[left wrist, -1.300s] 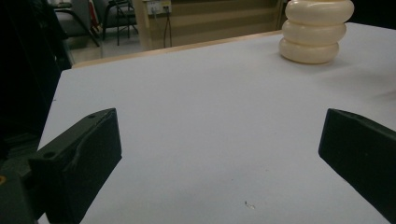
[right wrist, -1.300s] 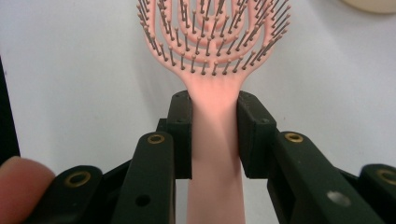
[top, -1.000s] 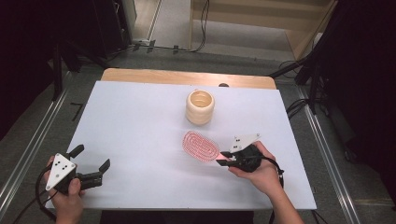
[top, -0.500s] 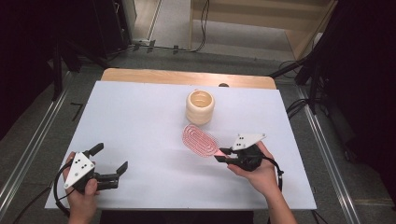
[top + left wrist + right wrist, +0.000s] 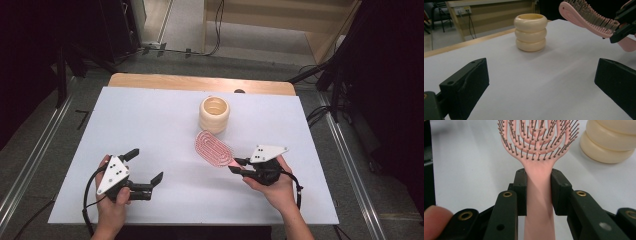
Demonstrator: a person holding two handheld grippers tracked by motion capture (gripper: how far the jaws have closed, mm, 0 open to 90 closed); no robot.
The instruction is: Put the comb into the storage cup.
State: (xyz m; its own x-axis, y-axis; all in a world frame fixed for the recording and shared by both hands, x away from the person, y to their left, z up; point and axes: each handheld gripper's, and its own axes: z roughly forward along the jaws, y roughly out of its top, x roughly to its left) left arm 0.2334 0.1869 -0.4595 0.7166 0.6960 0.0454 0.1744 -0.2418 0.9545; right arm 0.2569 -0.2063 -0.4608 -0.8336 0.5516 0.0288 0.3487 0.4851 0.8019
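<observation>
A pink hairbrush point(image 5: 214, 148) with an oval vented head is held off the white table point(image 5: 150, 120), bristles up. My right gripper point(image 5: 237, 165) is shut on its handle point(image 5: 539, 195), one jaw pressing each side just below the head. A cream ribbed cup point(image 5: 214, 114) stands upright behind the brush head, also seen as the cream cup point(image 5: 530, 32) and the cup point(image 5: 614, 142). My left gripper point(image 5: 145, 166) hovers open over the front left of the table with nothing between its jaws. From the left gripper view the brush point(image 5: 589, 18) slants in at upper right.
A wooden strip point(image 5: 200, 82) borders the table's far edge. Metal rails point(image 5: 30, 165) run along both sides, with cables on the floor beyond. Bare white surface lies between my two hands and across the left half.
My left gripper has moved right and forward, toward the table's middle, and risen a little. The brush has lifted and its head has turned to lie closer to the cup.
</observation>
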